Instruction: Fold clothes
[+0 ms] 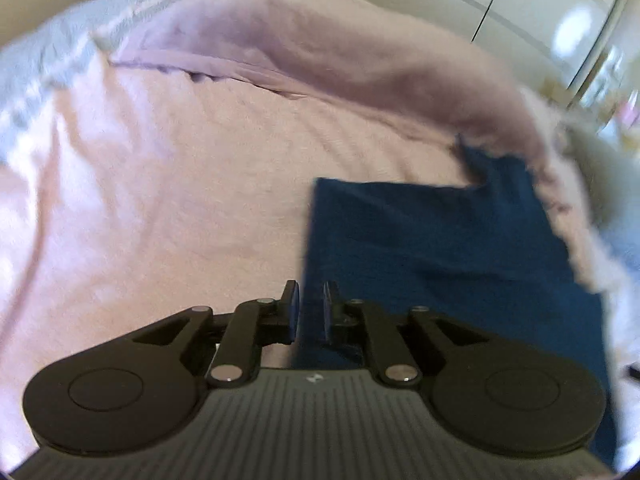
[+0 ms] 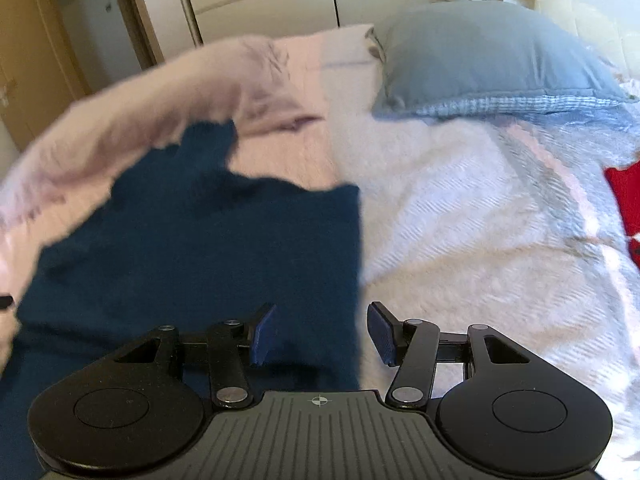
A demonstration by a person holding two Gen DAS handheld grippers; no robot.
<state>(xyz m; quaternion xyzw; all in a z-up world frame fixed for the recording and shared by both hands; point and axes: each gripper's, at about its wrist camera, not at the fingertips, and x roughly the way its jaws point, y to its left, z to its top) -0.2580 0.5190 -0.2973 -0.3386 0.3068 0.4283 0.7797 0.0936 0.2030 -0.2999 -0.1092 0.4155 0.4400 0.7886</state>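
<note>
The bed has a soft pale pink and white blanket on top. A dark blue cloth lies flat on it. A pink fuzzy blanket is bunched up just behind the blue cloth. A gray pillow sits at the far end. Something red lies at the right edge.

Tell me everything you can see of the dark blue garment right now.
The dark blue garment lies flat on the pink bedding, soft and plain-looking, with straight edges and a narrower part reaching toward the rumpled pink blanket. The left gripper sits at one edge, nearly closed; the right gripper is open over the other.
</note>
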